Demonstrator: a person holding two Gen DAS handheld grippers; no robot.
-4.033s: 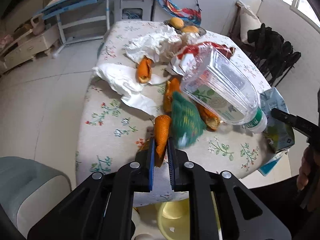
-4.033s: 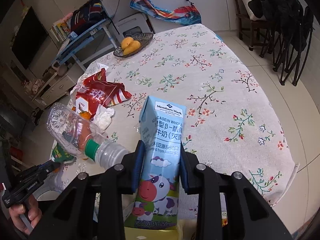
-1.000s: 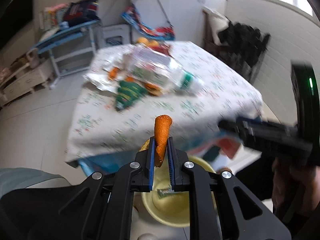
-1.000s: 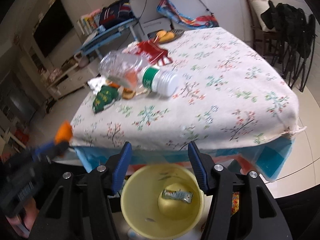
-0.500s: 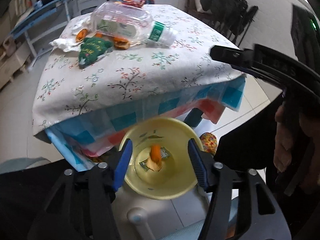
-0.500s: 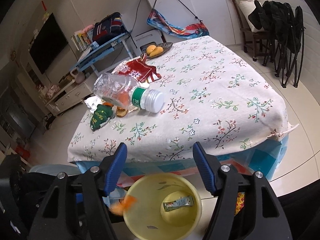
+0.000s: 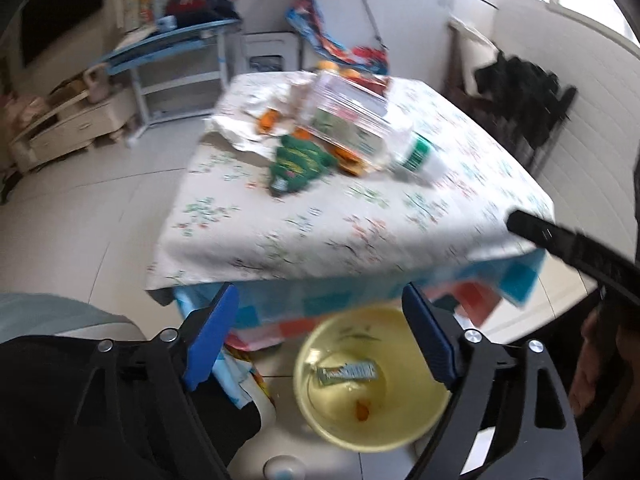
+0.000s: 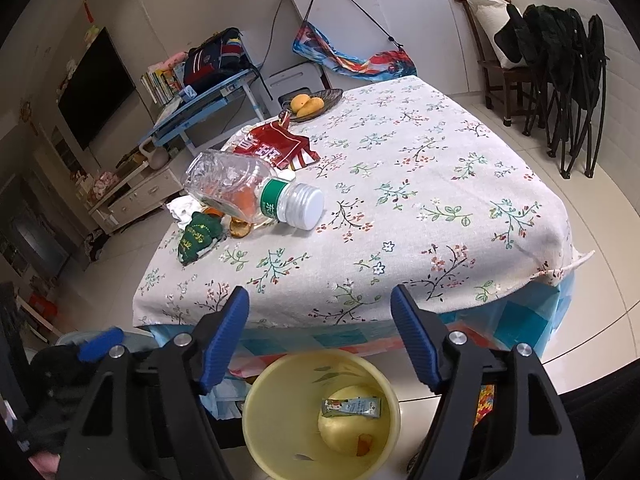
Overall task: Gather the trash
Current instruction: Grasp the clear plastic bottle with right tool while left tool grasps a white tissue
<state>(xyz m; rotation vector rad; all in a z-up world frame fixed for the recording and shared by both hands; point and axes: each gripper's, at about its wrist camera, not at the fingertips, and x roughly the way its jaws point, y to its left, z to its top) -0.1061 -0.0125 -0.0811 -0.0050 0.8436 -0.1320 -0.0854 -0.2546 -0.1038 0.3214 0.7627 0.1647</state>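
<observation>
Tiled floor and white cupboards frame our floral table (image 8: 420, 184), which fills mid-frame with a plastic bottle (image 8: 248, 192), red wrapper (image 8: 276, 146) and green packet (image 8: 198, 238) left to collect. Lower centre, the yellow bin (image 8: 256, 432) now holds the orange peel (image 8: 362, 444) beside a milk carton (image 8: 352, 406). Our left gripper (image 7: 320, 336) has just been opening and is empty; our right gripper (image 8: 320, 332) has been spreading too, also empty.
</observation>
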